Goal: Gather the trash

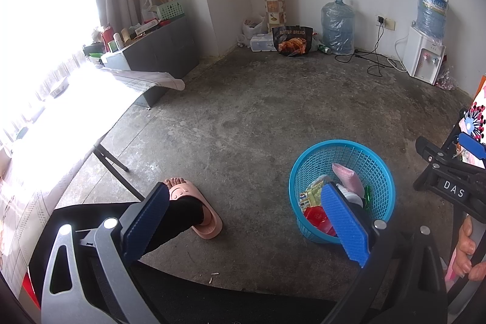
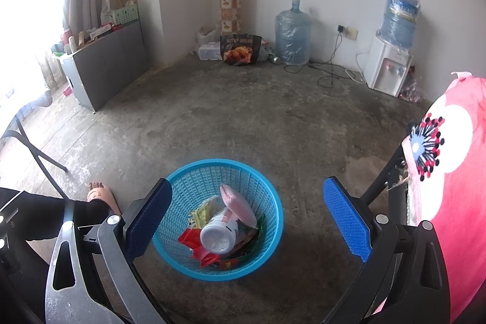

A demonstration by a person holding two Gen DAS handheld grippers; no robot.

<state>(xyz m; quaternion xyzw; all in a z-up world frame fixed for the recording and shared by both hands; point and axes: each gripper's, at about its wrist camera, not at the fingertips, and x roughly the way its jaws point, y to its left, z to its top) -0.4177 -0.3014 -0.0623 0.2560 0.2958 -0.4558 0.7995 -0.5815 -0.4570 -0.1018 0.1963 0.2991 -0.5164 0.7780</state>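
In the blue basket [image 2: 270, 220], the white bottle [image 2: 218, 236] lies tilted, base up

Left gripper [image 1: 243, 223]: two flat fingers [image 1: 344, 223] wearing blue pads with a fine waffle texture, backed by black plastic; grey metal linkage arms [image 1: 76, 260] with triangular cut-outs, round silver screws [image 1: 110, 223] showing at the pivots. Right gripper [image 2: 247, 219]: same build, blue textured pads, grey and black frame; seen from the left wrist, its body is carrying a white label [image 1: 454, 185] reading "DAS". Person is wearing black trousers [image 1: 182, 214], a pink slide sandal [image 1: 197, 208] with a moulded smiley, and a red top [image 2: 455, 172] printed with white shapes and red-and-black pin-like bursts.
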